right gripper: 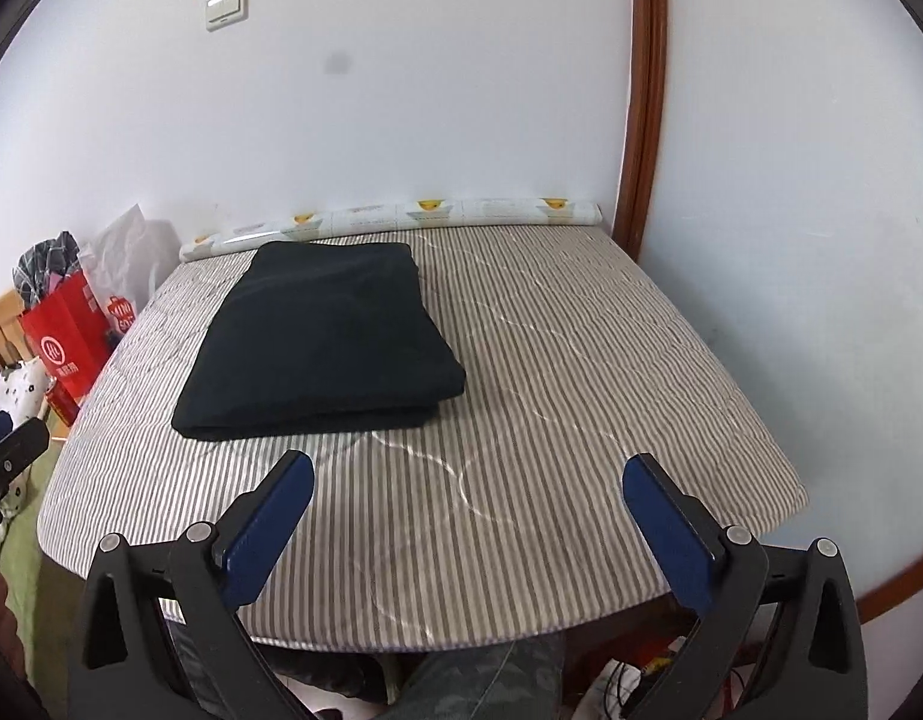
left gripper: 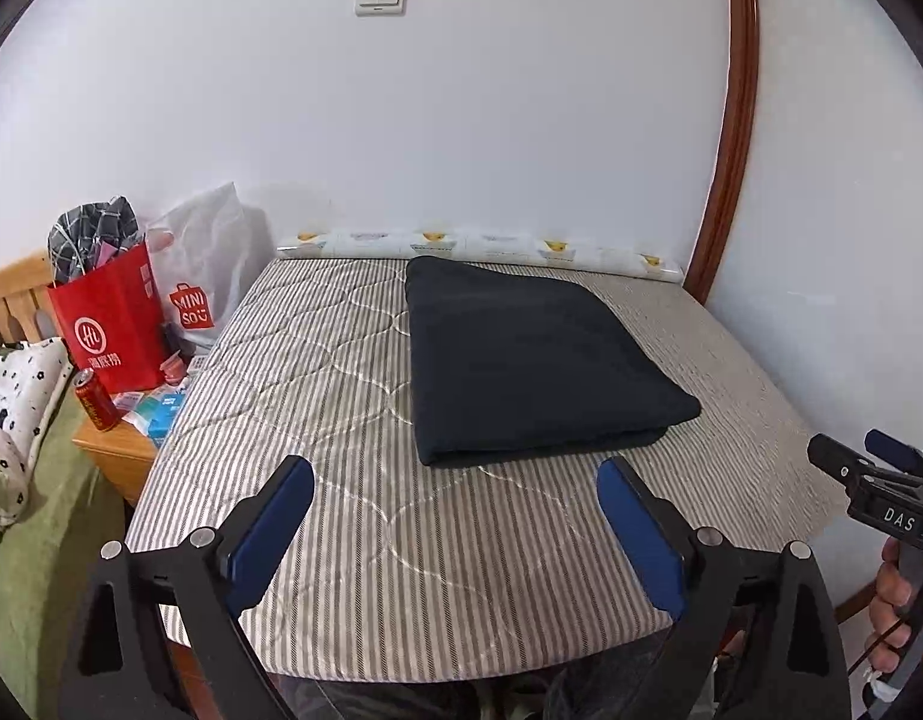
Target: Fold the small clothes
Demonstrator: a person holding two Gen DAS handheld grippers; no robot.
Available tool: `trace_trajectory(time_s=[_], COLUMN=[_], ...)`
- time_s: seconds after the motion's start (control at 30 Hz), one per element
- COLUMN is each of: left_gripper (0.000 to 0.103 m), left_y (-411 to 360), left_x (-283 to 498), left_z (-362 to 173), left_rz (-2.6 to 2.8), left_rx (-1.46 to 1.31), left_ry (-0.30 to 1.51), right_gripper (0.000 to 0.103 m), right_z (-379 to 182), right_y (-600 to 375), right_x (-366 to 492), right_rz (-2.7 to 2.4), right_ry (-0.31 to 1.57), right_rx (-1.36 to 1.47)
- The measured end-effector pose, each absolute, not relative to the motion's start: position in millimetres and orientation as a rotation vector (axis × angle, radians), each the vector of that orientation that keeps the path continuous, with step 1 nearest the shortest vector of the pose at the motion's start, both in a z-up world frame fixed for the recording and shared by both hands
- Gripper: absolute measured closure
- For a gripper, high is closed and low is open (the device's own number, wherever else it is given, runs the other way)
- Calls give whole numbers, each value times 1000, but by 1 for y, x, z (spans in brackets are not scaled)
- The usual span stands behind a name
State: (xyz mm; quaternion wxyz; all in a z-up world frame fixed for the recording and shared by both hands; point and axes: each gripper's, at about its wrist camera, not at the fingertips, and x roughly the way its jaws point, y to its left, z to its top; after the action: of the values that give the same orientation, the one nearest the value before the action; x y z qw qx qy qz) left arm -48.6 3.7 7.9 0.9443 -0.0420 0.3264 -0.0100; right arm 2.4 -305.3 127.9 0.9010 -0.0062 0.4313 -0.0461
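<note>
Left tongs (left gripper: 455, 474): jaws wide apart, holding nothing, hanging over the near part of the surface, just short of the folded cloth's near edge.
Right tongs (right gripper: 468, 471): jaws wide apart, holding nothing, over the near right part of the surface; in the left view they show at the far right (left gripper: 851, 456), held by a hand (left gripper: 896, 591).
Surface (right gripper: 581, 372): covered by a grey-and-white striped quilted pad; its near edge curves just under both tongs, and its right edge runs close to the wall.
Open room: bare striped pad lies right of the cloth as far as the right edge, with a narrower strip on its left and a band along the near edge.
Folded cloth (left gripper: 533, 354): dark, folded into a thick rectangle of several layers, lying flat on the surface left of centre in the right view; its near edge shows stacked folds, and its far edge nearly reaches the roll.
Roll (left gripper: 479, 243): a long printed roll lies along the far edge against the wall.
Left side: a red bag (left gripper: 110, 324), a white bag (left gripper: 203, 276) and a red can (left gripper: 96, 401) stand off the left edge.
</note>
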Motion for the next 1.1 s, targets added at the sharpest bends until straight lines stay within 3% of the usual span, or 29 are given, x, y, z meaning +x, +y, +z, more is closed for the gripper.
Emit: trace_trajectory(time_s=[1.1], left_gripper=[7], left_y=[2], left_x=[-53], left_z=[-4], left_rz=[-8], left_rx=[-71], left_ry=[692], right_gripper=[1], right_z=[124], right_y=[-303], right_x=[-10], right_rz=[-122], right_ry=[894], right_rx=[-25])
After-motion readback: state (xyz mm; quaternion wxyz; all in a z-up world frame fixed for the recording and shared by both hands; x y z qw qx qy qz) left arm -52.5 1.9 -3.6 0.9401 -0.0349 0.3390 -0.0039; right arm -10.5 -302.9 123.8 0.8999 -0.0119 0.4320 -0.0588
